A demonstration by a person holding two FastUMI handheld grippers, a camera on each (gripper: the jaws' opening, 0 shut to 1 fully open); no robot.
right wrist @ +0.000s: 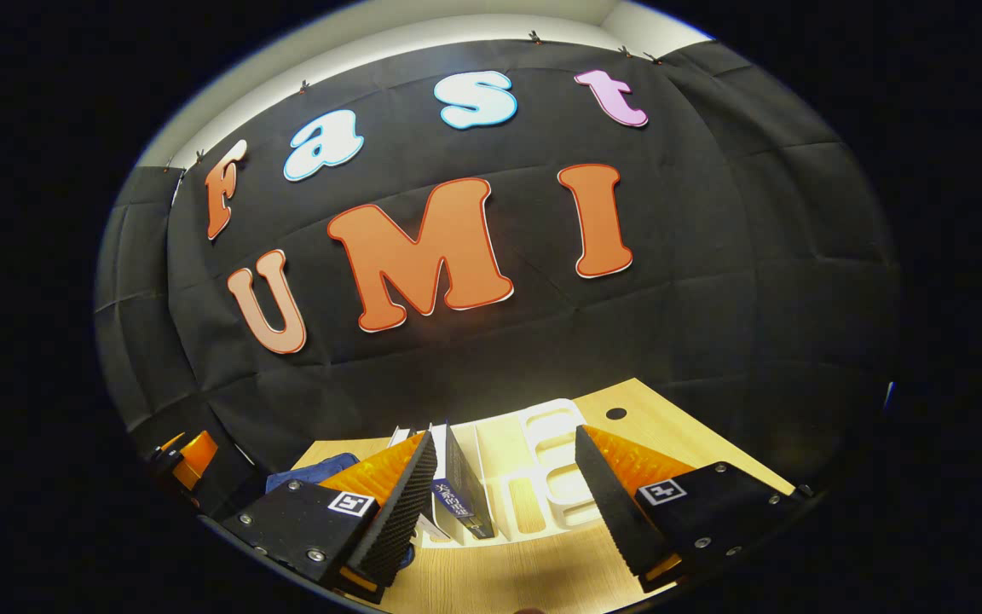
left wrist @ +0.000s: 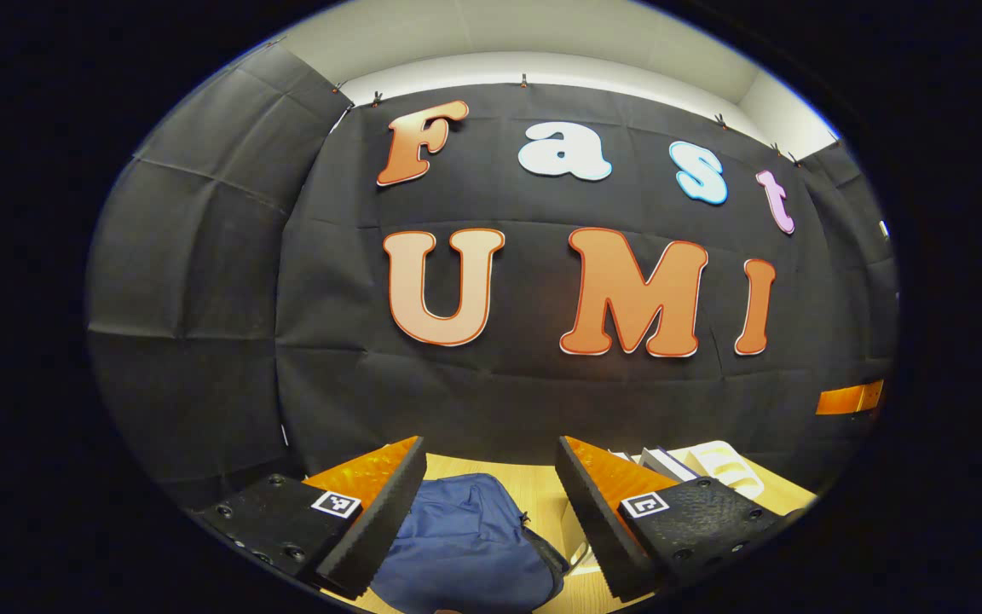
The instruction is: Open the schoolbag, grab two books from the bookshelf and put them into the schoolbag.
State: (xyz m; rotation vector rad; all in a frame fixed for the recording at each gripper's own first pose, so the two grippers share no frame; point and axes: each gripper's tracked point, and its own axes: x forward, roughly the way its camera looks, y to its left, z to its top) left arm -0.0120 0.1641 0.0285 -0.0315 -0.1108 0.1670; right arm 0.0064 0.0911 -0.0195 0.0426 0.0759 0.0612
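Navy fabric schoolbag [left wrist: 465, 546] slumped on pale wooden table [right wrist: 508, 580]; books [right wrist: 457, 490] upright in white bookshelf [right wrist: 555, 465]. Left gripper [left wrist: 491, 520], right gripper [right wrist: 504, 512] gaped wide, empty.

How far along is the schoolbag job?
Nothing looks done yet. The blue schoolbag lies on the wooden table and looks closed. The books stand in the white bookshelf. The left gripper is open over the bag and the right gripper is open facing the shelf, both empty. Left: open the bag, grab two books, put them in.
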